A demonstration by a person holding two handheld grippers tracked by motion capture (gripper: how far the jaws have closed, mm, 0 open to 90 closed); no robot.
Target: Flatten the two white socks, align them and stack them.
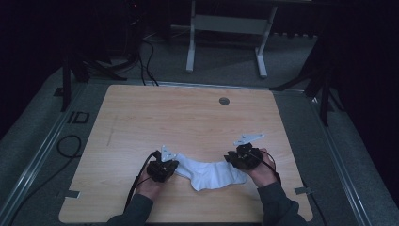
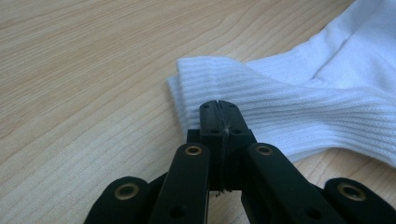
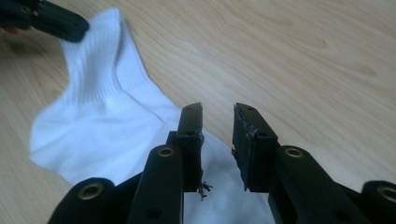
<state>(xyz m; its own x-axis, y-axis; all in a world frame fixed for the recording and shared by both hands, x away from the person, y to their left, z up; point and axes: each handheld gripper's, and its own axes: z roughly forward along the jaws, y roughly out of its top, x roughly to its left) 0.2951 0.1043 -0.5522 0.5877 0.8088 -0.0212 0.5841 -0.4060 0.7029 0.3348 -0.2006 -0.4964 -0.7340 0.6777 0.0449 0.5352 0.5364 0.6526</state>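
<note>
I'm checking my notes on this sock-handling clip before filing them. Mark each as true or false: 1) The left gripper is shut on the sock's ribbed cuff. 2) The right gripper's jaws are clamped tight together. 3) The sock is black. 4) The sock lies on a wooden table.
1) True: the left gripper has its jaws together at the ribbed cuff edge of the sock.
2) False: the right gripper shows a clear gap between its jaws, above the sock's other end.
3) False: the sock is white.
4) True: it lies on the light wooden table.
</note>
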